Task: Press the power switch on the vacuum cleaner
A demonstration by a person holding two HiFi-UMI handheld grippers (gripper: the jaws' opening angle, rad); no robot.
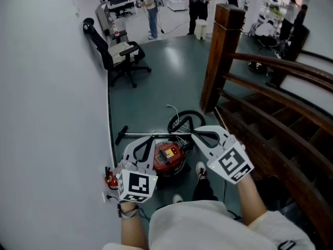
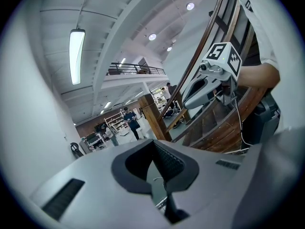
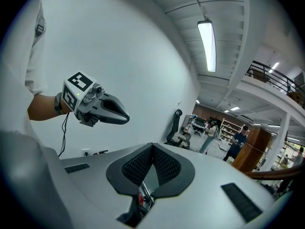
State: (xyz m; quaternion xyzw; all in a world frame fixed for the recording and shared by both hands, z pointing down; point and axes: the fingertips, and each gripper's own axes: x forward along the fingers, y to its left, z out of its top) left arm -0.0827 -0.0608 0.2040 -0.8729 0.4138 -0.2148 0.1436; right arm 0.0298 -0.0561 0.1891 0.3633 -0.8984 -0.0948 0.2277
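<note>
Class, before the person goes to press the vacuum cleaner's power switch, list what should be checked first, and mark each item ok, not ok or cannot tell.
1. The vacuum cleaner is in sight on the floor: ok.
2. The right hand-held gripper is shut and empty, fit for pressing: ok.
3. The left hand-held gripper is shut and empty: ok.
4. The power switch is located on the vacuum cleaner's top: cannot tell, too small in the head view.
5. A hand-held gripper is aimed down at the vacuum cleaner: not ok, both gripper views look across the room.
6. The hose is off the vacuum cleaner's top: ok, it loops beyond the body.
</note>
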